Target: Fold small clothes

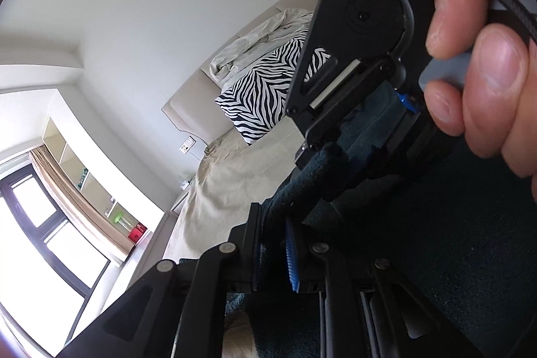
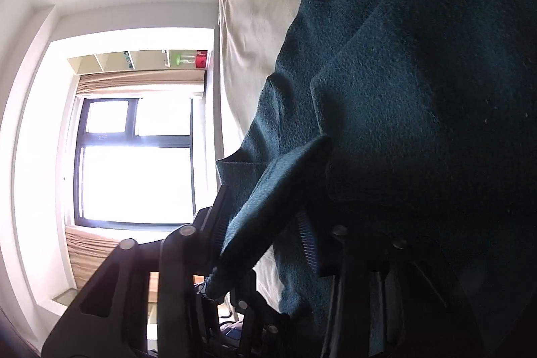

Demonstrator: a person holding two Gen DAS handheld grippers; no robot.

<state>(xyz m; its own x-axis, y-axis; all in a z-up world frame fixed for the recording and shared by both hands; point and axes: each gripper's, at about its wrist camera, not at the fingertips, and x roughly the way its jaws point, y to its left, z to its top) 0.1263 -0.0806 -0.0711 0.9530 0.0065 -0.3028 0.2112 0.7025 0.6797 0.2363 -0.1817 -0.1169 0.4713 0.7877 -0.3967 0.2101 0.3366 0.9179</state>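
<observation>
A dark teal knit sweater (image 2: 402, 72) hangs in front of both cameras over a beige bed. My left gripper (image 1: 273, 244) is shut on a fold of the sweater (image 1: 453, 240), the cloth pinched between its blue pads (image 1: 291, 252). In the left wrist view the right gripper (image 1: 355, 136), held by a bare hand (image 1: 486, 62), is just ahead and also grips the sweater's edge. In the right wrist view my right gripper (image 2: 268, 240) is shut on a rolled teal edge that sticks out between the jaws.
The beige bed sheet (image 1: 228, 183) lies behind the sweater. A zebra-striped pillow (image 1: 261, 96) and a crumpled cream blanket (image 1: 255, 46) sit at the headboard. A bright window (image 2: 137, 163) with curtains and shelves is to the left.
</observation>
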